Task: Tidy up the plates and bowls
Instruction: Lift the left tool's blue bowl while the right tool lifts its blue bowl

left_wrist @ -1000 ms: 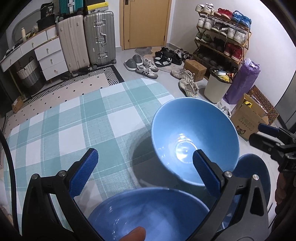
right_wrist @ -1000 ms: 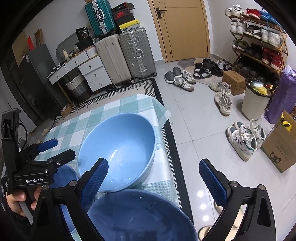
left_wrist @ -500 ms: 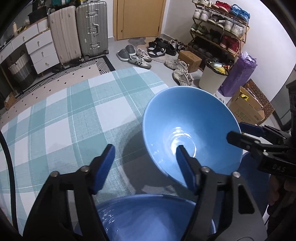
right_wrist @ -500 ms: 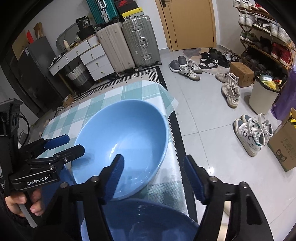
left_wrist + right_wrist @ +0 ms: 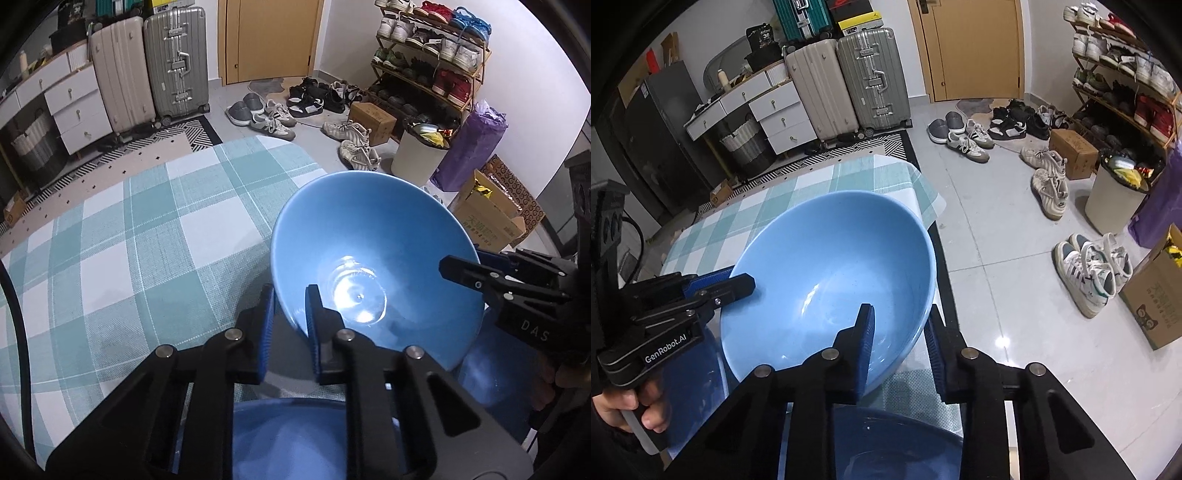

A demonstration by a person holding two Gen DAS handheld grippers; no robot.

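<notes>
A light blue bowl (image 5: pixel 369 236) (image 5: pixel 827 258) stands on the checked tablecloth (image 5: pixel 147 240). My left gripper (image 5: pixel 290 295) is shut on the bowl's near-left rim, one finger inside and one outside. My right gripper (image 5: pixel 899 328) is closing on the opposite rim, with the bowl's wall between its pads. Each gripper shows in the other's view, the right gripper (image 5: pixel 458 266) at the right and the left gripper (image 5: pixel 738 282) at the left. A darker blue dish (image 5: pixel 295 435) (image 5: pixel 897 443) lies just below my fingers. Another dark blue dish (image 5: pixel 491 369) (image 5: pixel 690 369) sits beside it, partly hidden.
The table's edge (image 5: pixel 934 206) runs close behind the bowl on the right, with tiled floor beyond. Shoes (image 5: pixel 1093 273), a white bin (image 5: pixel 417 155) and cardboard boxes (image 5: pixel 487 218) stand on the floor. Suitcases (image 5: pixel 173 62) and drawers (image 5: pixel 74 107) line the far wall.
Both pairs of jaws went from wide open to closed on the light blue bowl's rim. Both grippers came down and closer to the bowl.
</notes>
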